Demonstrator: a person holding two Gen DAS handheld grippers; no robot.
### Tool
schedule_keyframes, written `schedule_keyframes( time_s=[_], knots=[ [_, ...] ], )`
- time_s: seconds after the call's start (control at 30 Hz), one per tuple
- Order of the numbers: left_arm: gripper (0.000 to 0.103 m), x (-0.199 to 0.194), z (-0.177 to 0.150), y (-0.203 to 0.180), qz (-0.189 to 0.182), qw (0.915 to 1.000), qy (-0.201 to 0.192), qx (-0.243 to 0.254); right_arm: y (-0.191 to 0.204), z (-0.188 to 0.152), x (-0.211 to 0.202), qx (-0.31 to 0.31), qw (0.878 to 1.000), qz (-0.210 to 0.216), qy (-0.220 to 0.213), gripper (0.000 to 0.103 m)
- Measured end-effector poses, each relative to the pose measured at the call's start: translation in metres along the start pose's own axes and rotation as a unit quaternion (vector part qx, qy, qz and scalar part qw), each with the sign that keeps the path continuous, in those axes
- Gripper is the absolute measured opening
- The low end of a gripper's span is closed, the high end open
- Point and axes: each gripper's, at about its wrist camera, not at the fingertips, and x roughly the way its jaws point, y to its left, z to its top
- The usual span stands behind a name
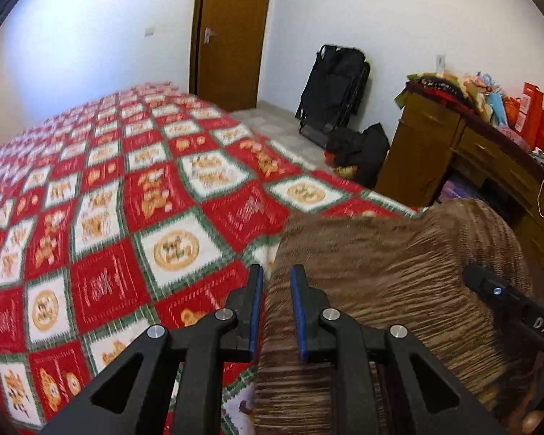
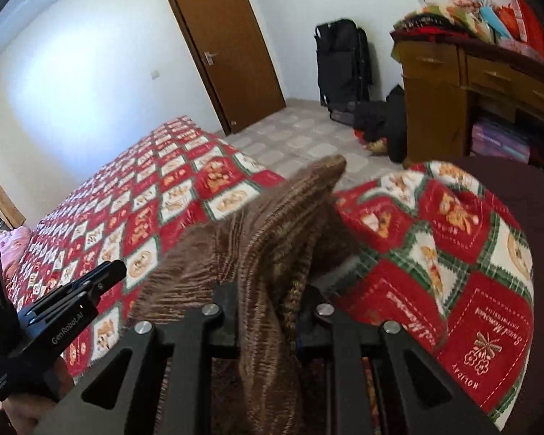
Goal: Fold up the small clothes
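A brown striped knit garment (image 1: 380, 272) hangs over the red, white and green patchwork bedspread (image 1: 127, 199), held up at two places. My left gripper (image 1: 277, 272) has its blue pads (image 1: 256, 311) closed on the garment's left edge. In the right wrist view the same garment (image 2: 272, 224) is bunched between the black fingers (image 2: 228, 308) of my right gripper (image 2: 268, 290), which is shut on it, its tips hidden by cloth. The right gripper's body (image 1: 489, 286) shows at the right of the left wrist view. The left gripper (image 2: 105, 275) shows at the left of the right wrist view.
The bedspread (image 2: 163, 199) humps up at the right (image 2: 435, 253). Beyond the bed lie a tiled floor (image 2: 301, 137), a brown door (image 2: 228, 47), a black folded stroller (image 2: 341, 65), dark bags (image 2: 380, 119) and a wooden dresser (image 2: 435, 101) piled with clothes and gift bags.
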Motion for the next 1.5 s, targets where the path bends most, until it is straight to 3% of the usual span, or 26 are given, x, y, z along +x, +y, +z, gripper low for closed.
schedule_keyframes(
  time_s=[0.1,0.17,0.37,0.43,0.5,0.57,0.6,0.63,0.8,0.9,0.97,1.03,1.1,1.17,1.3,1.4,1.47,1.5],
  knots=[
    [0.016,0.008,-0.008,0.011,-0.007,0.9995,0.021,-0.022,-0.012,-0.005,0.003,0.014,1.0,0.011,0.023,0.027],
    [0.016,0.005,-0.012,0.021,-0.02,0.9984,0.031,-0.044,-0.023,-0.006,0.001,0.038,0.999,0.017,0.024,0.04],
    [0.016,-0.014,-0.015,0.037,-0.01,0.9986,0.012,-0.051,-0.039,0.009,-0.014,0.093,0.992,0.083,0.023,0.056],
    [0.016,-0.016,-0.014,0.039,-0.017,0.9979,0.011,-0.061,-0.043,0.022,-0.017,0.101,0.991,0.083,0.01,0.066],
    [0.016,-0.019,-0.014,0.035,-0.022,0.998,0.016,-0.058,-0.04,0.035,-0.013,0.084,0.995,0.061,0.006,0.068],
    [0.016,-0.021,-0.015,0.032,-0.028,0.9982,0.016,-0.05,-0.03,0.042,0.001,0.046,0.998,0.029,0.032,0.057],
    [0.016,-0.023,-0.016,0.029,-0.033,0.9983,0.015,-0.046,-0.022,0.044,0.012,0.019,0.999,0.01,0.05,0.037],
    [0.016,-0.025,-0.016,0.026,-0.036,0.9984,0.015,-0.04,-0.017,0.045,0.019,0.001,0.999,-0.005,0.053,0.029],
    [0.016,-0.027,-0.021,0.013,-0.031,0.9993,0.02,-0.012,-0.011,0.047,0.039,-0.044,0.996,-0.056,0.055,0.028],
    [0.016,-0.031,-0.025,0.014,-0.028,0.9993,0.022,-0.007,-0.021,0.047,0.034,-0.038,0.996,-0.067,0.045,0.036],
    [0.016,-0.034,-0.029,0.016,-0.027,0.9994,0.021,-0.008,-0.017,0.043,0.011,-0.049,0.993,-0.103,0.014,0.036],
    [0.016,-0.036,-0.034,0.018,-0.022,0.9996,0.018,-0.008,-0.002,0.033,-0.026,-0.096,0.984,-0.142,-0.046,0.036],
    [0.016,-0.035,-0.039,0.016,-0.022,0.9995,0.02,-0.006,0.013,0.016,-0.056,-0.132,0.979,-0.136,-0.07,0.034],
    [0.016,-0.036,-0.045,0.012,-0.032,0.9992,0.025,-0.005,0.028,-0.004,-0.077,-0.152,0.981,-0.099,-0.068,0.026],
    [0.017,-0.041,-0.058,0.002,-0.032,0.9991,0.026,0.015,0.055,-0.044,-0.09,-0.19,0.98,-0.043,-0.039,0.026],
    [0.017,-0.045,-0.063,-0.001,-0.031,0.9987,0.029,0.026,0.059,-0.066,-0.072,-0.209,0.976,-0.062,-0.004,0.023],
    [0.017,-0.044,-0.066,-0.002,-0.029,0.9983,0.037,0.035,0.044,-0.073,-0.055,-0.184,0.979,-0.082,0.034,0.02],
    [0.017,-0.044,-0.068,-0.003,-0.028,0.998,0.042,0.038,0.033,-0.075,-0.053,-0.157,0.984,-0.07,0.039,0.019]
  ],
)
